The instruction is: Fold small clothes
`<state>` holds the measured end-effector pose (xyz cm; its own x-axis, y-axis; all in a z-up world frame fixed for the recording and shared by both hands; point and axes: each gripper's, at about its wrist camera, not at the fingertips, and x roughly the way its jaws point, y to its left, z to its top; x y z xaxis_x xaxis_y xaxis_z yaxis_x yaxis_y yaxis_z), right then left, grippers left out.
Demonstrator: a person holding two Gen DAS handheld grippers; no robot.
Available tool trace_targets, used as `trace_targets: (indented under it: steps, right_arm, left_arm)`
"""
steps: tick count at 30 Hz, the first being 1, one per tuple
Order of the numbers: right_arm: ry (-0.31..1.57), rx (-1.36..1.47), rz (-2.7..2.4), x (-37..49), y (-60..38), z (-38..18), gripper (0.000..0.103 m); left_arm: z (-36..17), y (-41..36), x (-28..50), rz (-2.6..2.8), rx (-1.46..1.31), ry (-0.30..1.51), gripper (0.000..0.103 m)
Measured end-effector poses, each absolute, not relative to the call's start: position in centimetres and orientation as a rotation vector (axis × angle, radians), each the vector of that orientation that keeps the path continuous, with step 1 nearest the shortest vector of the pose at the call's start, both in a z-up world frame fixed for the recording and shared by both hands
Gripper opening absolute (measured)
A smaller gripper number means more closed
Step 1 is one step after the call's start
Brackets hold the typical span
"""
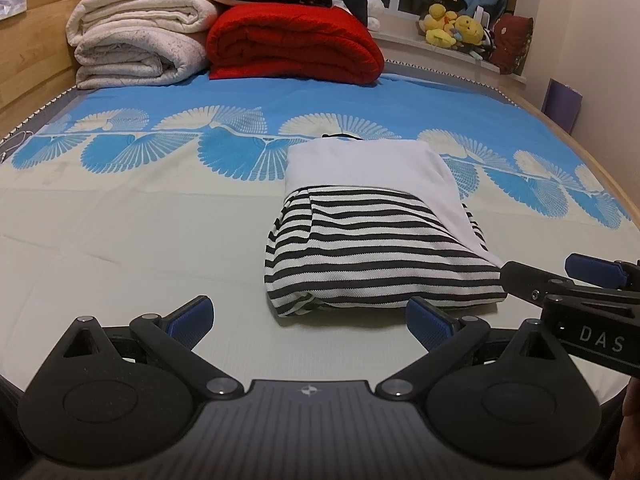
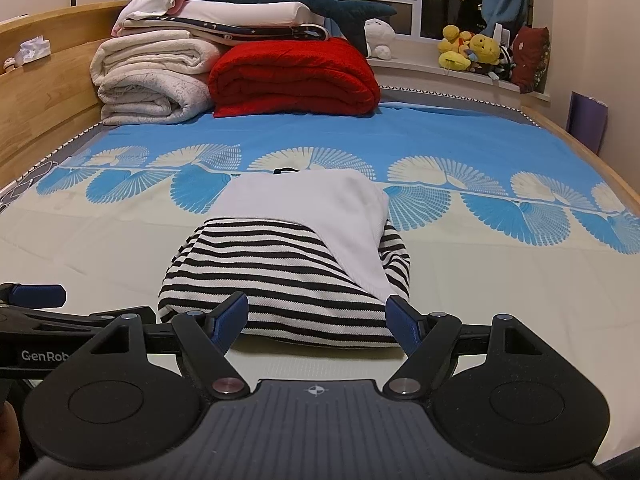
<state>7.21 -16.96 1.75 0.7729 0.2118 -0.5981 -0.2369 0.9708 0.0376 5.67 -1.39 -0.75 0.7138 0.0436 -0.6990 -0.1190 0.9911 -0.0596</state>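
A folded black-and-white striped garment (image 1: 376,252) with a white part (image 1: 360,164) lies on the bed sheet (image 1: 140,240). In the left wrist view my left gripper (image 1: 310,320) stands open just in front of the garment's near left corner, nothing between its blue pads. The right gripper's fingers (image 1: 592,272) show at the right edge, beside the garment. In the right wrist view the same garment (image 2: 280,276) lies straight ahead; my right gripper (image 2: 318,322) is open, its blue pads (image 2: 234,316) either side of the near edge, not pressing it.
Stacked cream blankets (image 1: 136,40) and a red blanket (image 1: 296,44) fill the head of the bed. A wooden bed frame (image 2: 48,92) runs along the left. Soft toys (image 2: 472,52) sit on the window sill. A purple object (image 2: 586,120) leans by the wall.
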Motion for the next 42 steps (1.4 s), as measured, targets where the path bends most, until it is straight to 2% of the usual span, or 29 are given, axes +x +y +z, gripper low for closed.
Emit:
trace_targets:
  steps: [42]
  right_arm:
    - [0.647,-0.047,0.246,7.28,-17.05,1.67,0.077]
  left_arm:
    - [-1.24,-1.21,5.65,0.082,-0.102,0.783,0.102]
